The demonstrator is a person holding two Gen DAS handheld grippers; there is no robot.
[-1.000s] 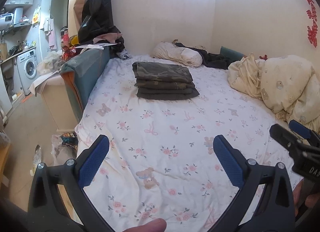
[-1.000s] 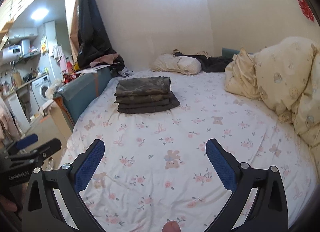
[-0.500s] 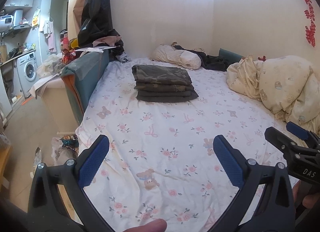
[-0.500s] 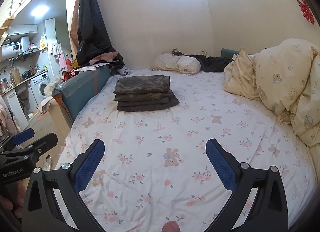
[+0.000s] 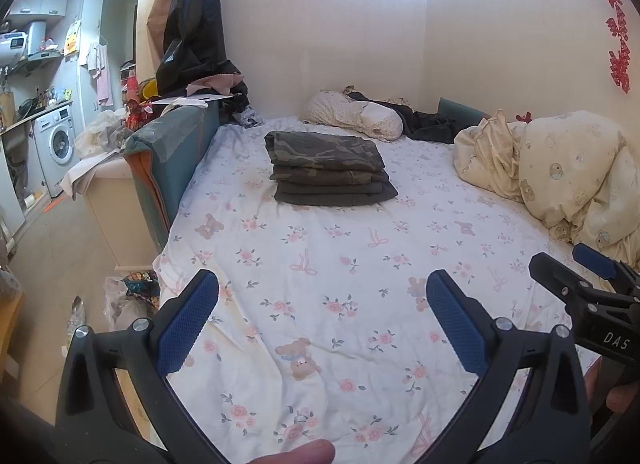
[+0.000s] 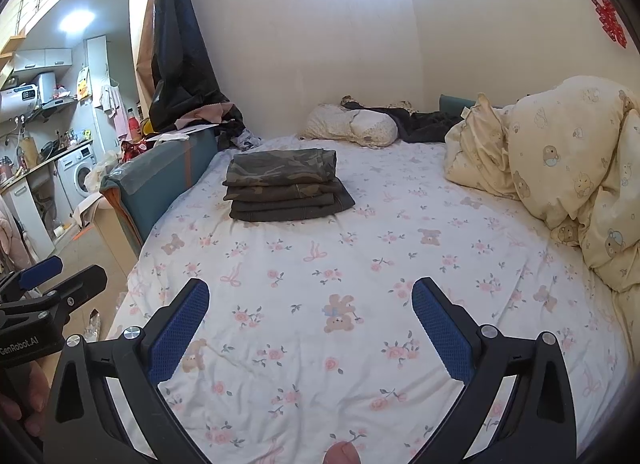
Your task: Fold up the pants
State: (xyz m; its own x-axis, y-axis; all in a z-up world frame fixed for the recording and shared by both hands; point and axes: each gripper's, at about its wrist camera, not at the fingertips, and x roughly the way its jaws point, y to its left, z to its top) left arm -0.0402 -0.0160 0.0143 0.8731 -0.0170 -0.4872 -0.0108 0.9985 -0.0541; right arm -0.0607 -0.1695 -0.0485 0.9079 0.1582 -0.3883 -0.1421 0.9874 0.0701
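Our left claw (image 5: 322, 320) and right claw (image 6: 310, 320) hang spread and empty over the floral white bedsheet (image 5: 340, 264). Well beyond, the folded camouflage pants (image 5: 328, 168) lie stacked mid-bed: soft, limp; we'd pinch an outer edge.

A small home bedroom: a floral-sheeted bed (image 5: 320, 304), pillow (image 5: 352, 114), and washing machine (image 5: 54, 140) beyond.

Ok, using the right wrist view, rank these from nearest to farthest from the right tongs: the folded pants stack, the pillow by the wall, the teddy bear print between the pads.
1. Teddy bear print, on the sheet just ahead of the right tongs.
2. Folded pants stack, mid-bed, left of centre.
3. Pillow, against the far wall.
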